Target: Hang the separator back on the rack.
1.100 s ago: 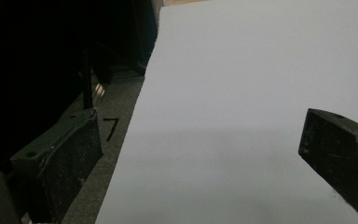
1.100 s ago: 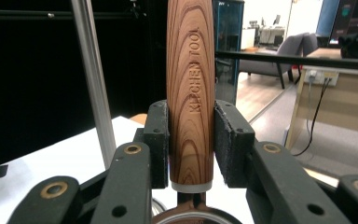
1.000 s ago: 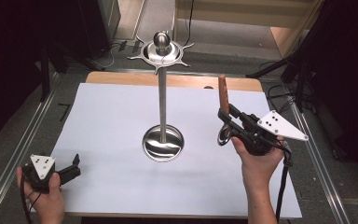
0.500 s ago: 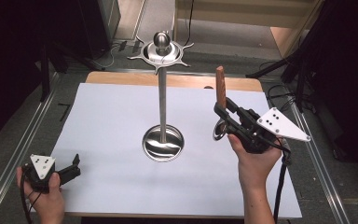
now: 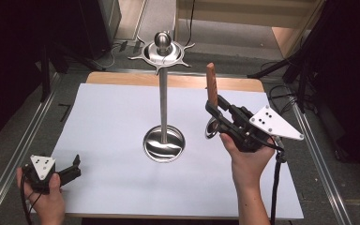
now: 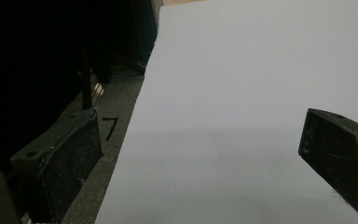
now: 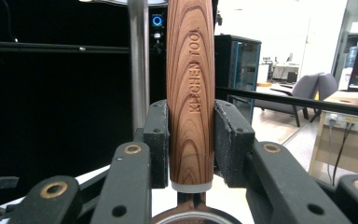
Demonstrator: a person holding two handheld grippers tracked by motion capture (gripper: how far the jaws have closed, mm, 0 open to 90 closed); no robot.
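Observation:
A tall steel stand (image 5: 163,103) rises from a round base (image 5: 164,144) at mid table, with a crown of hooks (image 5: 161,51) on top. To its right, my right gripper (image 5: 214,108) is shut on the wooden handle (image 5: 211,84) of a kitchen tool, held upright with its metal head (image 5: 211,129) hanging below the jaws. In the right gripper view both pads clamp the handle (image 7: 190,93), and the stand's pole (image 7: 139,65) is just behind it to the left. My left gripper (image 5: 75,166) rests open near the table's front left corner; its fingers (image 6: 72,158) stand wide apart with nothing between.
A white sheet (image 5: 112,122) covers the wooden table (image 5: 122,78). Metal rails (image 5: 23,150) run along both sides, and dark tripod legs and cables (image 5: 300,70) stand beyond the far right corner. A cable (image 5: 275,187) trails from the right gripper.
My right gripper has carried the wooden-handled tool up and a little left, closer to the stand. The left gripper has stayed where it was.

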